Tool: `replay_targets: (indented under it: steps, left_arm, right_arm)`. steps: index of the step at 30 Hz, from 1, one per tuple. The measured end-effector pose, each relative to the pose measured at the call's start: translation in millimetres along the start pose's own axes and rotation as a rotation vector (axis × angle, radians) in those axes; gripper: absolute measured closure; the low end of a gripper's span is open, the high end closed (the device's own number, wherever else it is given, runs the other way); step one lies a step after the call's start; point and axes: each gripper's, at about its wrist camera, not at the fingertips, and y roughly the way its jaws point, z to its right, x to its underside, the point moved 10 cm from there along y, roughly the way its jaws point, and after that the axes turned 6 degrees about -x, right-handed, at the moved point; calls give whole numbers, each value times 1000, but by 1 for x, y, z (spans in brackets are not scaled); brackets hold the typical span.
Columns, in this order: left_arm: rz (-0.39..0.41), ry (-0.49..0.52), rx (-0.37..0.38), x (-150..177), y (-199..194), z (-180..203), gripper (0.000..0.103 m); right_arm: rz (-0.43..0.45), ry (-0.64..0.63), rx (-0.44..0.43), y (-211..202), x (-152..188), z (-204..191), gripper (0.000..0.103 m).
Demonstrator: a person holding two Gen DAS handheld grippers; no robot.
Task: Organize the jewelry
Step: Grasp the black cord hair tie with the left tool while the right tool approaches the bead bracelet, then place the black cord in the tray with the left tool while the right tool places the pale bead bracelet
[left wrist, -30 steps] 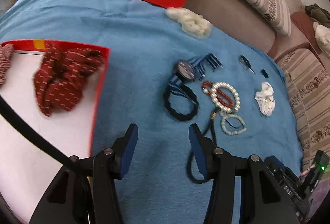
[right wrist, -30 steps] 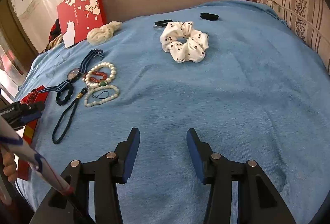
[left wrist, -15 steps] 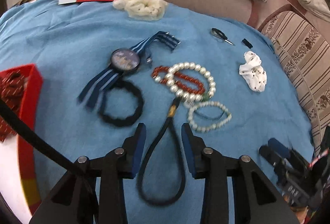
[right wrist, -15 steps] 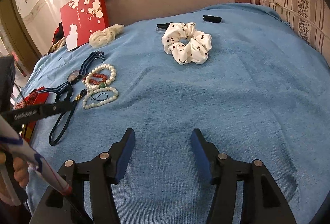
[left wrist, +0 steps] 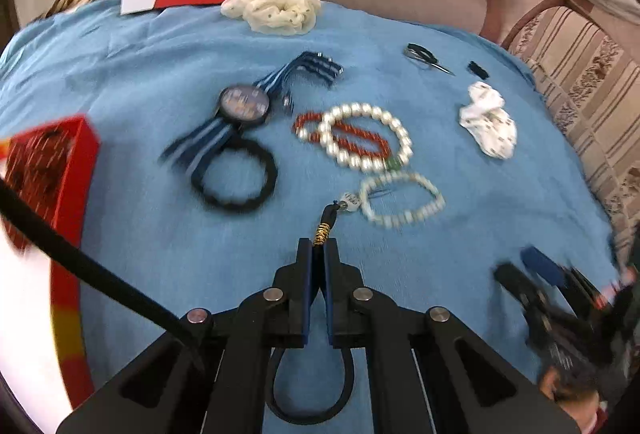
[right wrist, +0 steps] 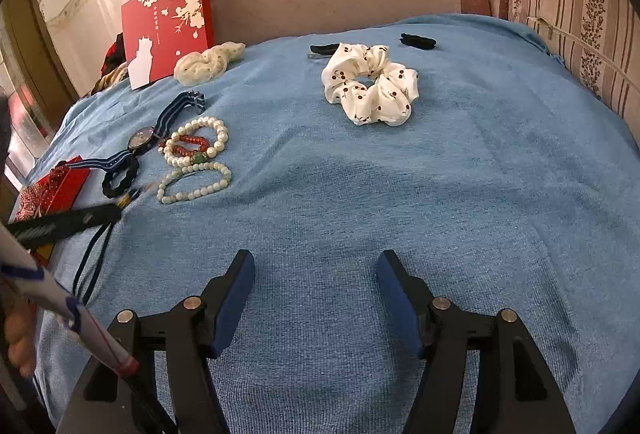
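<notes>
- Currently, the left gripper (left wrist: 318, 248) is clenched on the black cord necklace (left wrist: 310, 394), just behind its gold coil; the cord's loop hangs back under the jaws.
- Right gripper (right wrist: 316, 276): released, jaws wide apart, hovering over bare blue towel (right wrist: 440, 174).
- Landmark: large pearl bracelet (left wrist: 366, 136), lying on the towel.
  - Red bead bracelet (left wrist: 304, 124): overlapping it.
  - Small pearl bracelet (left wrist: 402, 200): just in front, near the cord's end.
  - Striped-strap watch (left wrist: 244, 104): to its left, with a black hair tie (left wrist: 234, 176) beside it.
  - White cherry-print scrunchie (right wrist: 370, 84): well apart, to its right.
  - Red box (left wrist: 50, 170): far left.
- Red card (right wrist: 168, 24) behind: white blossom print; its small writing cannot be read.
</notes>
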Motion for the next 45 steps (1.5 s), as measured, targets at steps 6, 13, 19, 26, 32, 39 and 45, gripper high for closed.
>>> replay_targets:
  steps: [6,13,19,26,32,39,45]
  left_arm:
    - [-10,-63,32,31,-24,-17,98]
    - [-33,-59,75,39,-16,-16,98]
    - [-31,-44,123,35,-20,-10,98]
    - [96,-84,160,16,-69,-25,98]
    - [201,-219,136,-3,-110,-83,98]
    - [211,-401,4,5,-122,-180,98]
    - [184,-568,-98,36,-121,-256,98]
  right_arm:
    - [-11,-21,23,1,0,-1,35]
    - [-55,4,-46,14,-22,-20,34]
    - [-64,-20,-81,48,-56,-52,34]
    - [-142,-168,-50,77,-51,-82,78]
    - [-148,-149,-73,59,-51,-91,97]
    - [-54,-193,-108,5,-74,-138,97]
    - [-10,-294,-182,-31,-80,-214,97]
